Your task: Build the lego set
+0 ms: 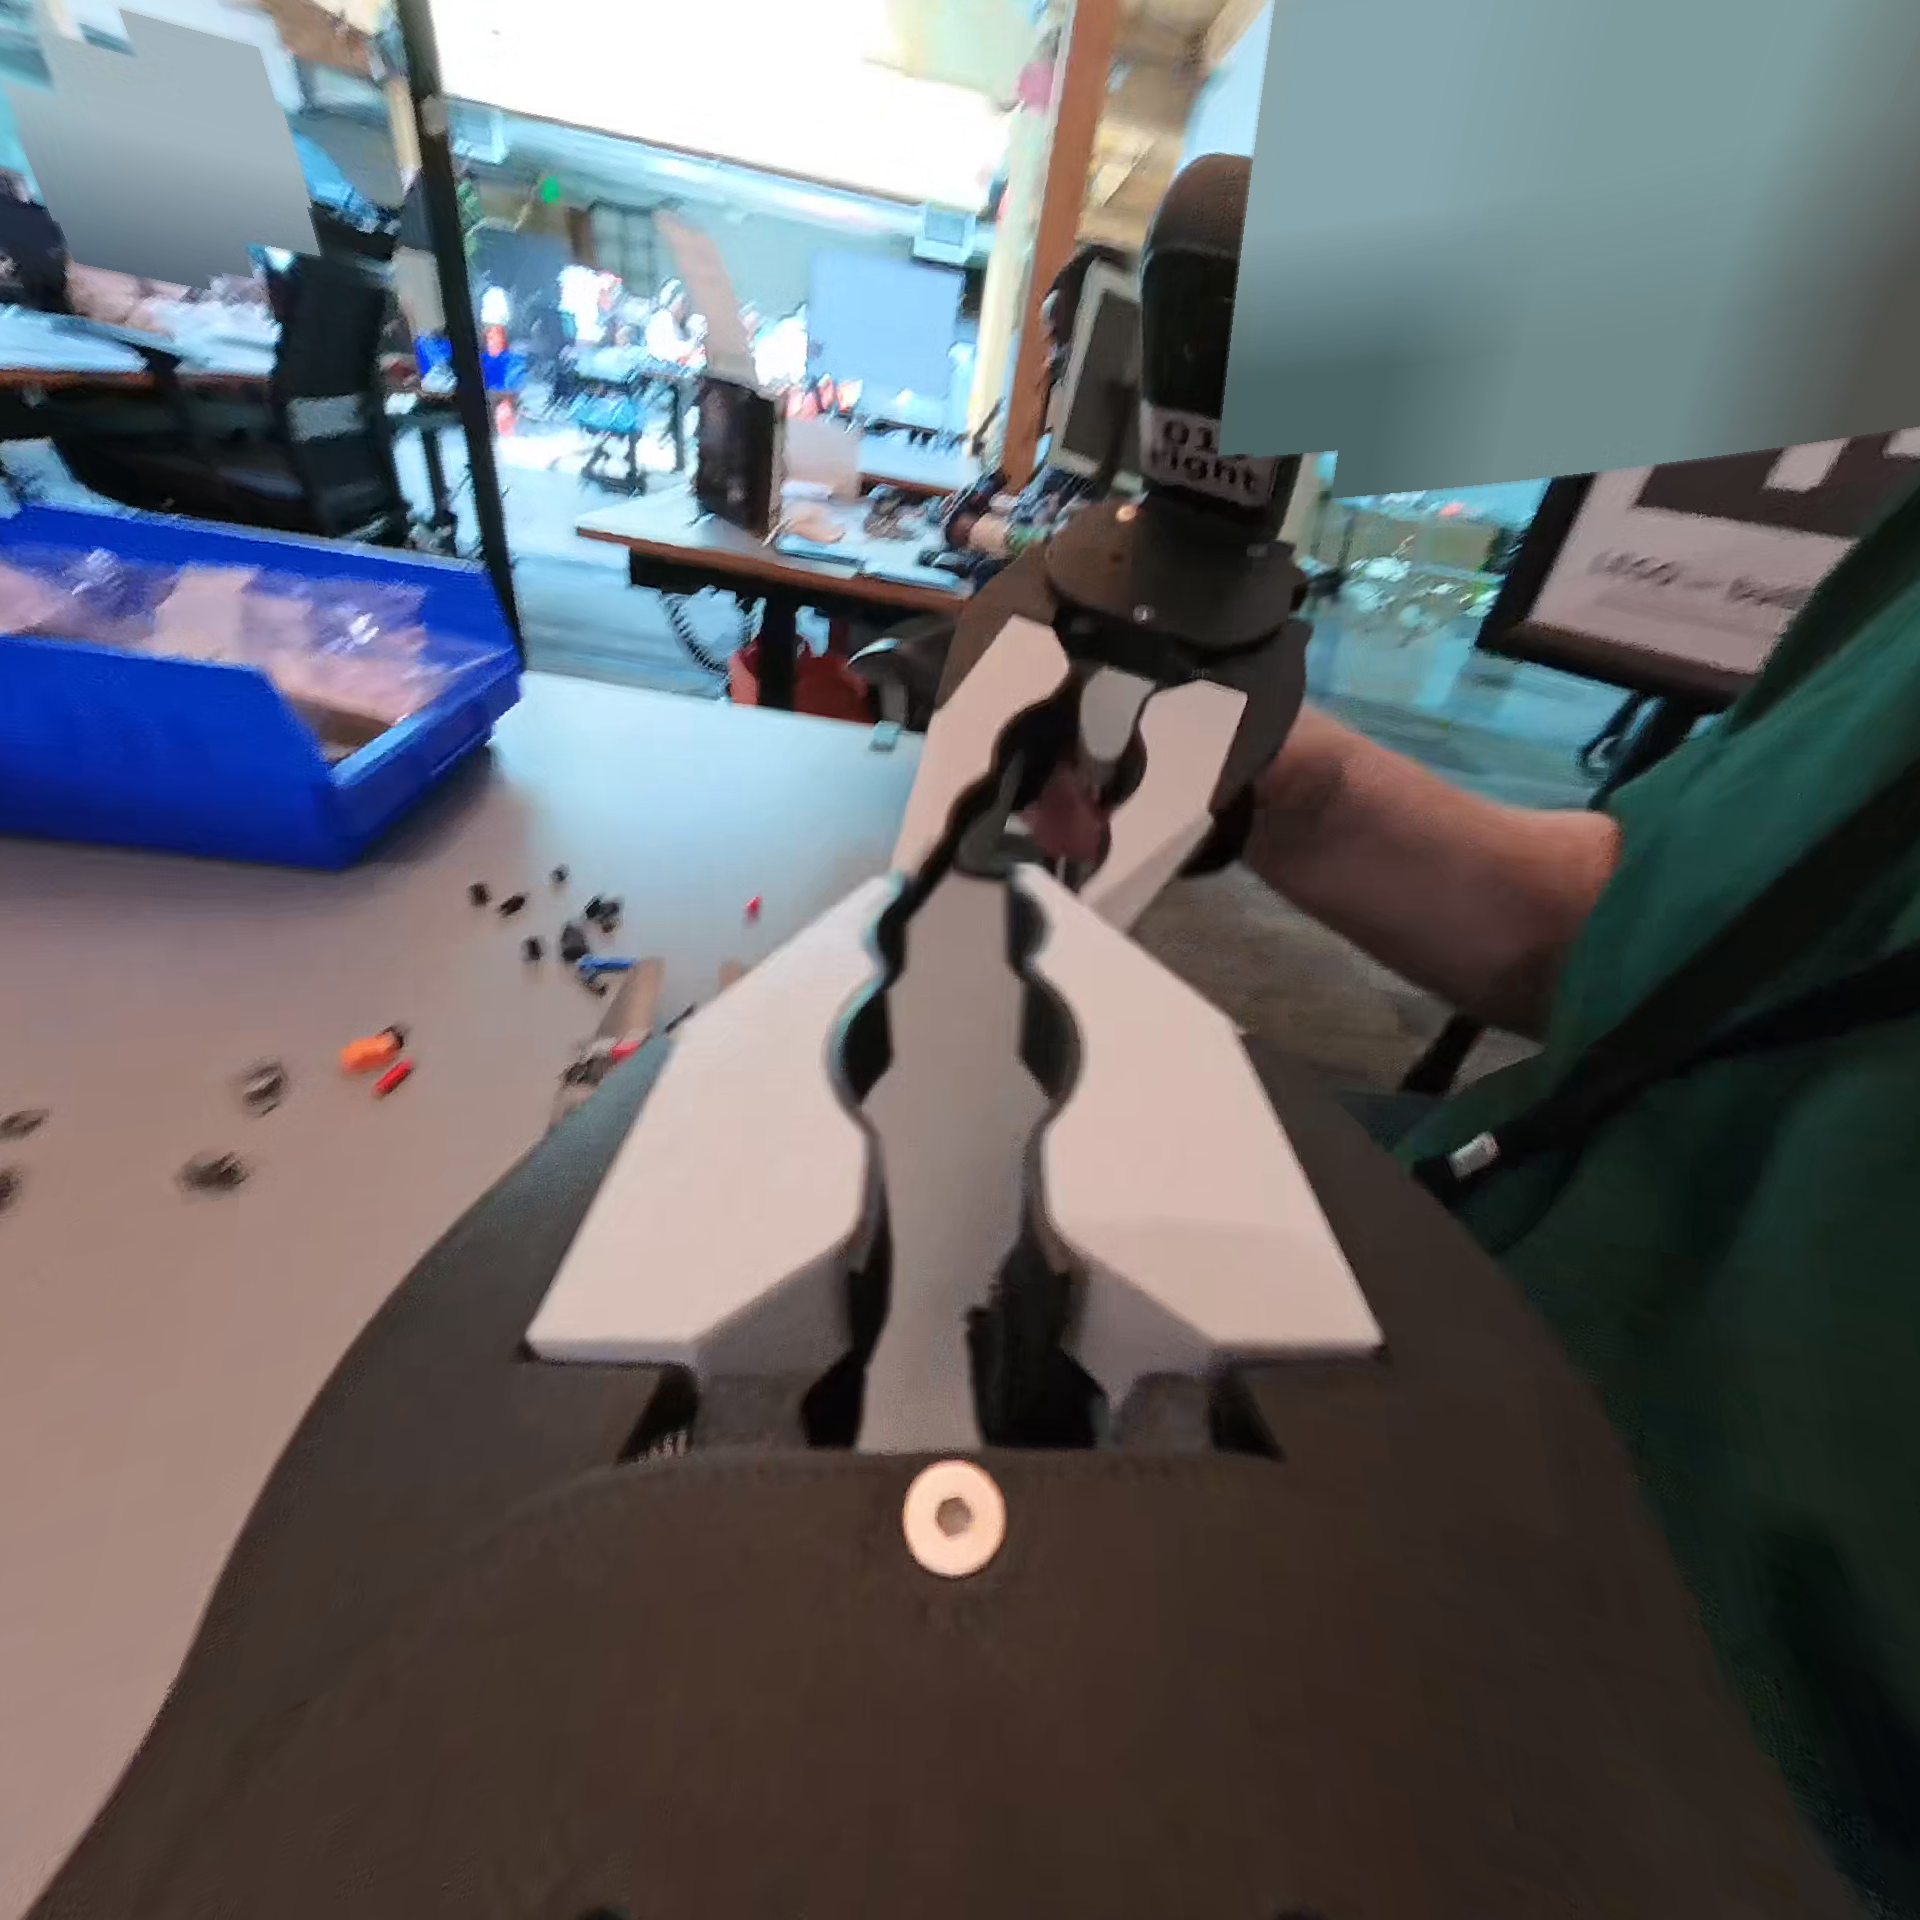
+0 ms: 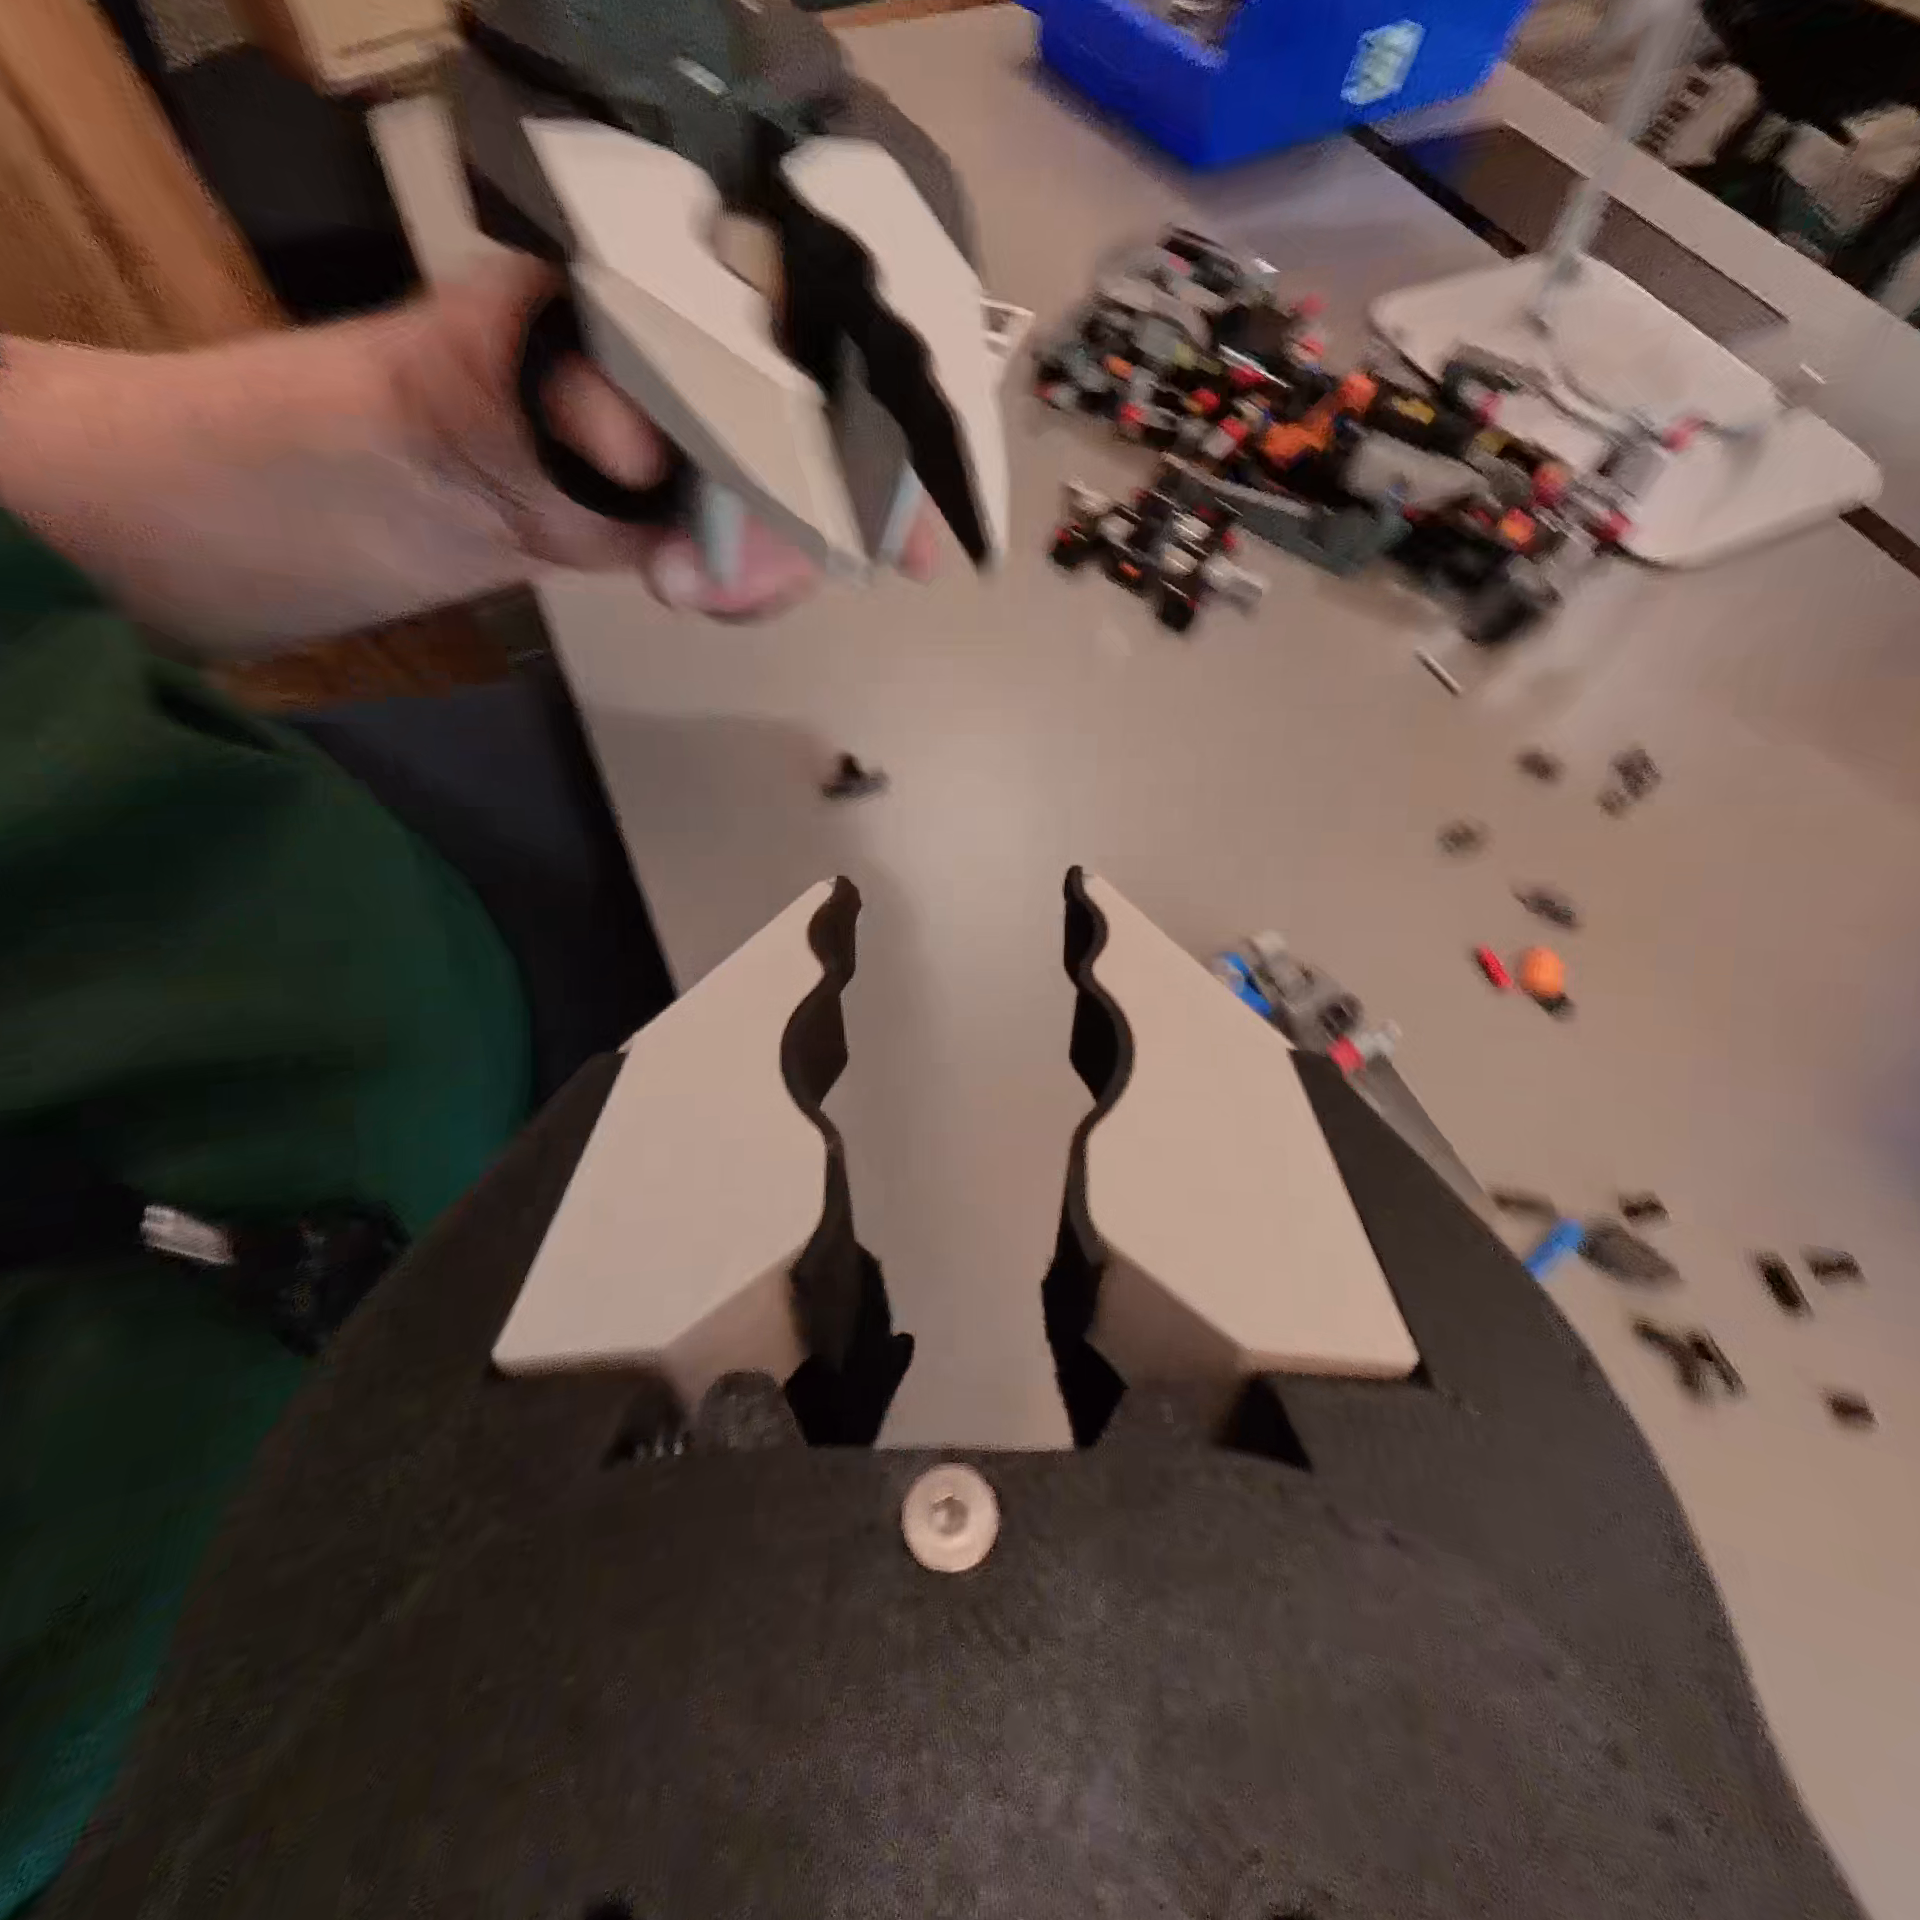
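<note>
The half-built lego model (image 2: 1340, 447), a dark block of black, grey and orange parts, sits on the grey worktop (image 2: 1039, 727) with its long axis running across my right wrist view, ahead and to the right of my right hand-held gripper (image 2: 961, 894). That gripper hangs above the worktop with its fingers spread apart and nothing between them. My left hand-held gripper (image 2: 904, 540) is raised off the surface to the model's left, closer to it than the right one; its jaws stand narrowly apart at the tips, and I cannot tell whether a small piece sits between them, since motion blur smears that spot. From the left wrist view the two tools nearly meet tip to tip, the left one (image 1: 956, 883) pointing at the right one. Loose small parts (image 2: 1621, 1039) lie scattered to the right, nearer my right gripper, and a blue bin (image 2: 1247, 94) stands beyond the model. I judge the next reach goes forward and rightward.
</note>
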Available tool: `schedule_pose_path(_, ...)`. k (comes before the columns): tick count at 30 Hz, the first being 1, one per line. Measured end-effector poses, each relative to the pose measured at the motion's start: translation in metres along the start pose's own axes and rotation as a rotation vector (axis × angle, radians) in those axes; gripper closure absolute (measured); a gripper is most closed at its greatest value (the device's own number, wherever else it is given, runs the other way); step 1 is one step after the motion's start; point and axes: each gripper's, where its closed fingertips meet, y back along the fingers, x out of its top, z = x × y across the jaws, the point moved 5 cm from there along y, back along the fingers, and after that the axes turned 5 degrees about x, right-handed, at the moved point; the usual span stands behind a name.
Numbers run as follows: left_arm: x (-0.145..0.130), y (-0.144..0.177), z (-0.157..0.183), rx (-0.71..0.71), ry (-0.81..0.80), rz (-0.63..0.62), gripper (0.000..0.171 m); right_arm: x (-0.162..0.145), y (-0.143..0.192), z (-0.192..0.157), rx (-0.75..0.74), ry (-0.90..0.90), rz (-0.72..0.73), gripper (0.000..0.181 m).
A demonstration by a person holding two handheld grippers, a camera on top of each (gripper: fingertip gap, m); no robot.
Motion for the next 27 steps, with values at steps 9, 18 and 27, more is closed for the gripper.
schedule_pose_path(9,-0.015,0.037,-0.043,0.271,-0.030,-0.112,0.098,-0.064,-0.002,0.093,-0.059,0.046,-0.222,0.097)
schedule_pose_path(18,-0.036,0.027,-0.062,0.301,-0.025,-0.203,0.102,-0.091,-0.041,0.108,0.088,0.052,-0.443,0.111)
schedule_pose_path(27,-0.040,0.005,-0.082,0.265,-0.126,-0.304,0.099,-0.076,-0.043,0.110,0.095,-0.036,-0.294,0.154)
